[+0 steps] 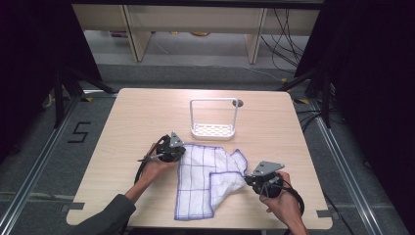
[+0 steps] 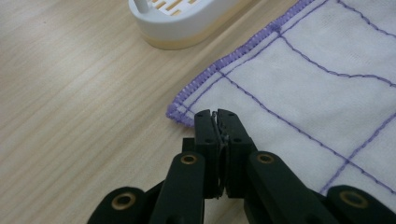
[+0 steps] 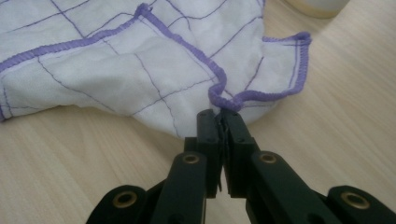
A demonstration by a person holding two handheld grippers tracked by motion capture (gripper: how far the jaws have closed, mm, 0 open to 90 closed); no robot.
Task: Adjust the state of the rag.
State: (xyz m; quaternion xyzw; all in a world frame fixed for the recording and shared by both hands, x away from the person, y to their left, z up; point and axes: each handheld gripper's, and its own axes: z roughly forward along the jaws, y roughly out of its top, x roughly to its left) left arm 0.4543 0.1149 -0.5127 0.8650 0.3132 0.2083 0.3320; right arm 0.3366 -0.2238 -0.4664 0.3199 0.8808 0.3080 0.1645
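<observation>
Light wood-grain table (image 1: 132, 122), pale and rounded at the corners, and two things lie on it. Toward the far middle stands a white drying rack (image 1: 213, 128), its slotted base flat on the wood with a tall wire loop rising over it. Just in front of the rack lies a white cloth with purple grid lines and purple stitched hem (image 1: 200, 178), partly folded over itself, reaching down near the front edge.

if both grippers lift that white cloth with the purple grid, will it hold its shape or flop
The cloth will likely flop: it already lies folded and rumpled. It looks thin and light, so it should sag between the left gripper and right gripper. Its stitched hem probably helps grip.
</observation>
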